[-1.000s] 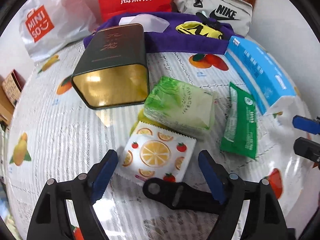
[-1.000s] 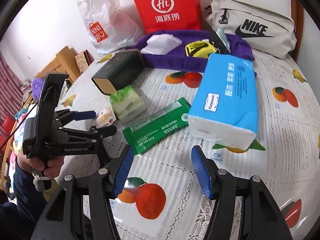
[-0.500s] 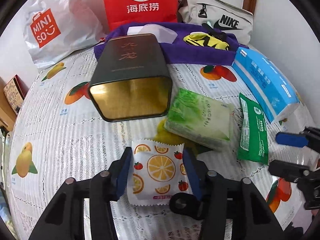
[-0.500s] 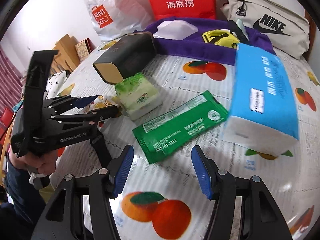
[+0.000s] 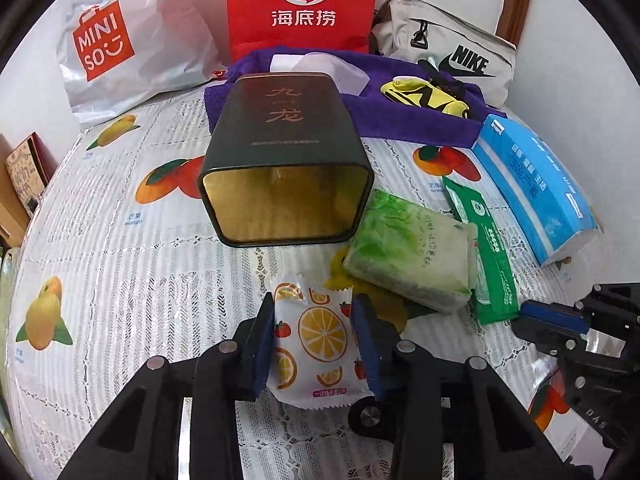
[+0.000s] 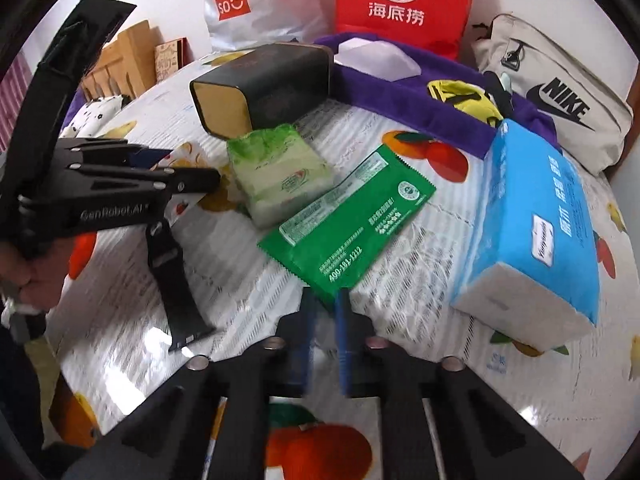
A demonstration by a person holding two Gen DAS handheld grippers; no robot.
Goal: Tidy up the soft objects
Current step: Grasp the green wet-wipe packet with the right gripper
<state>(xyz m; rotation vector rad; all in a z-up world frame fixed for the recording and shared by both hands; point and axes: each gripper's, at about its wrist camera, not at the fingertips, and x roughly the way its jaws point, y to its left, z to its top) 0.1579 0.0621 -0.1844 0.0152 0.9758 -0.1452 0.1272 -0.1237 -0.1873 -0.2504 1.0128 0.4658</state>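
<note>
White soft sachet printed with orange slices and small red fruits [image 5: 320, 336]: lies on the table [image 5: 132, 280], between the jaws of the left gripper [image 5: 314, 308]. Those jaws have just been closing and now press both of its long edges, the sachet bulging slightly between the blue pads. The right wrist view shows only a corner of it, behind the left gripper's black frame.

Green flat foil sachet with white print [image 6: 348, 220]: lies just ahead of the right gripper [image 6: 325, 300], its near corner between the jaw tips. The jaws have just been closing and stand nearly together; motion blur hides whether the pads pinch the corner. The left wrist view shows this sachet edge-on and the right gripper's blue tips beside its near end.

Pale green soft tissue pack [image 5: 412, 248]: ahead and right of the left jaws, touching the green sachet.

Dark rectangular metal tin with gold interior [image 5: 284, 176]: on its side, straight ahead of the left jaws, open mouth facing them.

Blue and white soft tissue pack [image 6: 536, 232]: right of the right jaws.

Purple towel [image 6: 416, 100], red paper bag [image 5: 302, 4], white plastic shopping bag [image 5: 120, 36], beige pouch [image 6: 560, 96]: far side of the table.

A hand [image 6: 28, 272] holding the left gripper shows only in the right wrist view.
</note>
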